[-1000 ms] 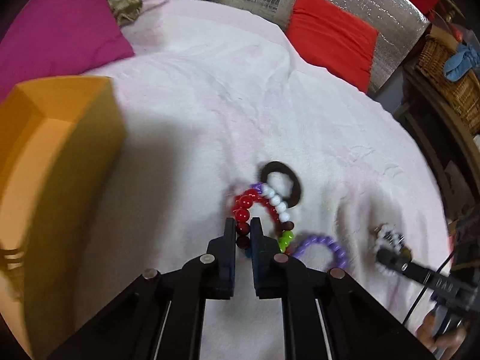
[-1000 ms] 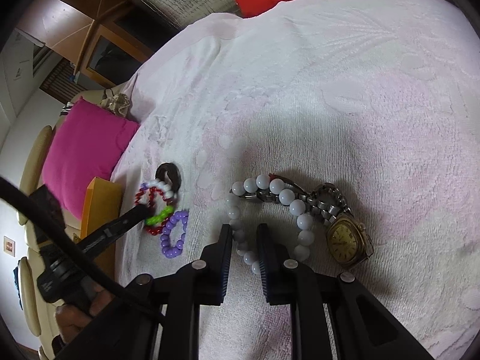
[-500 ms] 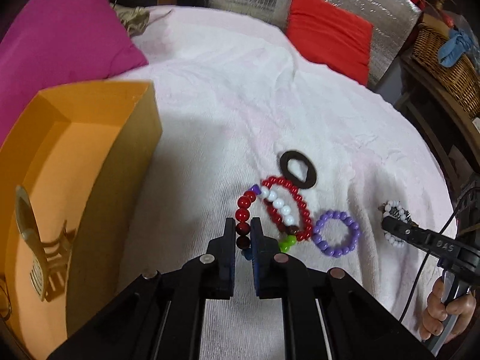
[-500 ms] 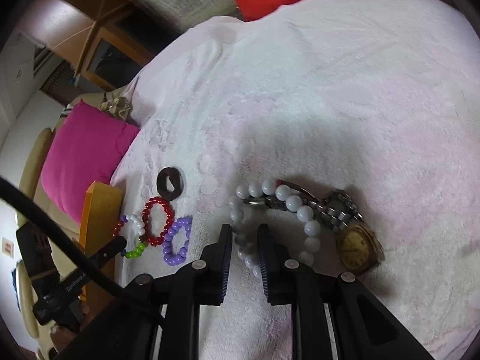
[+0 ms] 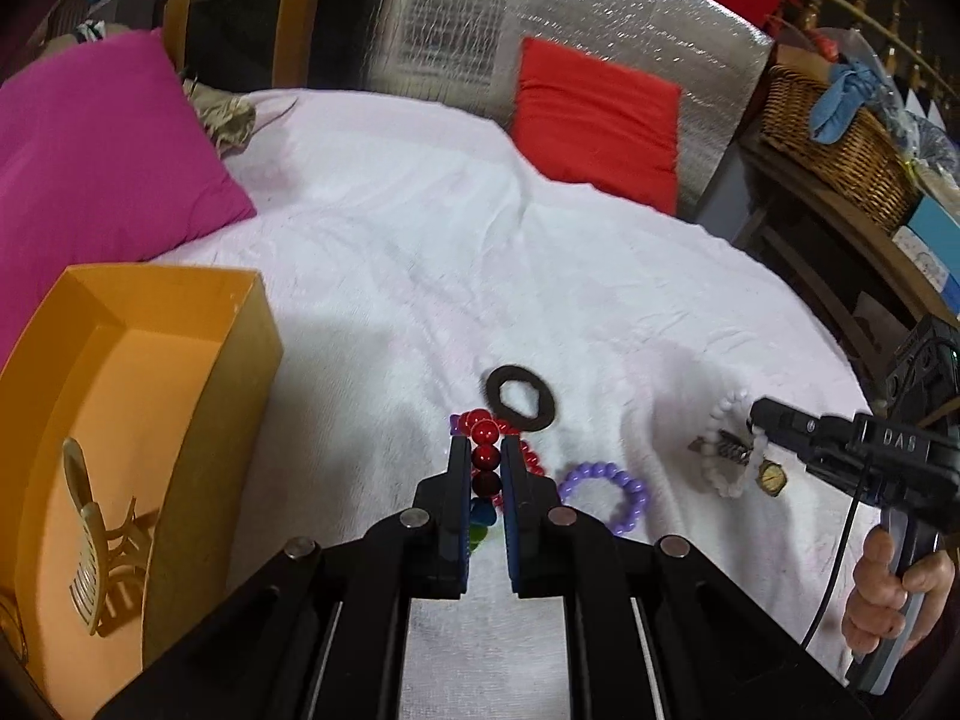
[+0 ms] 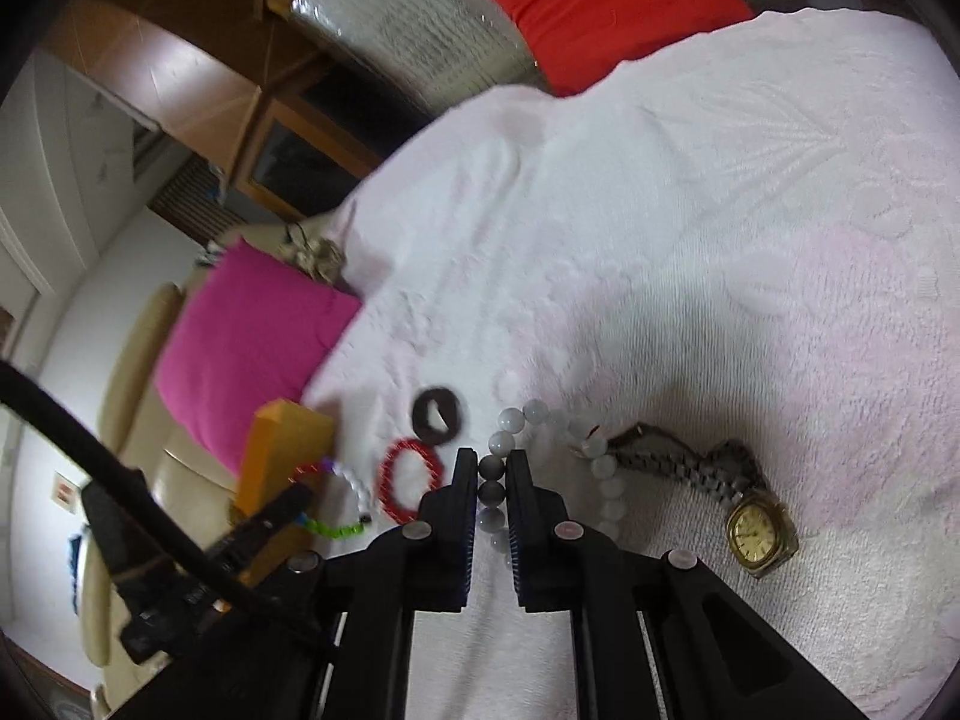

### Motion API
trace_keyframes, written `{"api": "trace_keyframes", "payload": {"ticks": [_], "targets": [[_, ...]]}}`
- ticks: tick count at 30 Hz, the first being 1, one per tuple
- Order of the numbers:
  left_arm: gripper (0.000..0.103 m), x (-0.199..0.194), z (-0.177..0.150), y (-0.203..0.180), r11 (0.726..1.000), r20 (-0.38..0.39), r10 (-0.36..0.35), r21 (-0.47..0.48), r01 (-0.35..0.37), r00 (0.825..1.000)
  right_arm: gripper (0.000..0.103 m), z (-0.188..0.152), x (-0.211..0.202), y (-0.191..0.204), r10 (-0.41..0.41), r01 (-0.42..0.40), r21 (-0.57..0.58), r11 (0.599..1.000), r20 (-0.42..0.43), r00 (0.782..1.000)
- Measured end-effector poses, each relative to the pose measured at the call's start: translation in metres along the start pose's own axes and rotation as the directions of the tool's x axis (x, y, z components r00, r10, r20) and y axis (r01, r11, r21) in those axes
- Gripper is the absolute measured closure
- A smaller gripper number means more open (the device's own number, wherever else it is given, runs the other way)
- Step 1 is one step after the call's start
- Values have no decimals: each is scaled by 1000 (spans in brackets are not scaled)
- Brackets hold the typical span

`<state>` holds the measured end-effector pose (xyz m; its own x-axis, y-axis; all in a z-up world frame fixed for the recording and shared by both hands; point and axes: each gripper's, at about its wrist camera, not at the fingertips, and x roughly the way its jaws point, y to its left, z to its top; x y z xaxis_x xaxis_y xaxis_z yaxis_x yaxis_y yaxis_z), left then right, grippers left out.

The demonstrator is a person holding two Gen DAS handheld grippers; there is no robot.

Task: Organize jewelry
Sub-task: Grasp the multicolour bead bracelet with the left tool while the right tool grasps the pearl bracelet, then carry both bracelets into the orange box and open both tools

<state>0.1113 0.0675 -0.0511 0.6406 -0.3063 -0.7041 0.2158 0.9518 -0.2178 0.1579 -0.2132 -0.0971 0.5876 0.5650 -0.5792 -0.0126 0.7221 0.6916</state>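
Observation:
My left gripper [image 5: 485, 450] is shut on a multicolour bead bracelet [image 5: 485, 461] with red, blue and green beads, lifted off the white bedspread; it also shows in the right wrist view [image 6: 345, 498]. My right gripper [image 6: 492, 457] is shut on a white pearl bracelet [image 6: 510, 420]. A gold watch [image 6: 757, 531] with a metal band lies beside the pearls. A small red bead bracelet [image 6: 410, 480], a purple bead bracelet [image 5: 606, 495] and a dark ring [image 5: 521, 401] lie on the bedspread. An orange box [image 5: 120, 420] holding a hair claw clip [image 5: 90, 564] stands at the left.
A pink cushion [image 5: 90, 150] lies behind the box and a red cushion [image 5: 600, 120] at the bed's far edge. A wicker basket [image 5: 840, 138] sits on wooden furniture at the right. The white bedspread [image 5: 450, 252] stretches beyond the jewelry.
My left gripper has lifted the multicolour bracelet up and away from the red and purple bracelets. My right gripper has closed on the pearl bracelet and raised it a little.

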Motion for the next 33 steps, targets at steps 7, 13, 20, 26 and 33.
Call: {"api": "trace_keyframes", "payload": {"ticks": [7, 13, 20, 26, 33], "targets": [[93, -16, 2, -12, 999, 62, -32, 37, 30, 998, 92, 9, -32, 6, 80, -81, 1, 997, 131, 988], [93, -23, 0, -16, 998, 78, -41, 41, 38, 996, 92, 6, -31, 19, 107, -104, -31, 994, 138, 985], [93, -35, -3, -16, 998, 105, -57, 38, 53, 993, 92, -2, -31, 36, 155, -146, -76, 986, 129, 980], [93, -54, -7, -13, 999, 139, -48, 21, 45, 989, 92, -10, -29, 50, 196, -185, -94, 978, 122, 973], [93, -107, -30, 1, 1000, 195, 9, -23, -5, 981, 92, -30, -27, 90, 265, -250, -147, 957, 100, 959]]}}
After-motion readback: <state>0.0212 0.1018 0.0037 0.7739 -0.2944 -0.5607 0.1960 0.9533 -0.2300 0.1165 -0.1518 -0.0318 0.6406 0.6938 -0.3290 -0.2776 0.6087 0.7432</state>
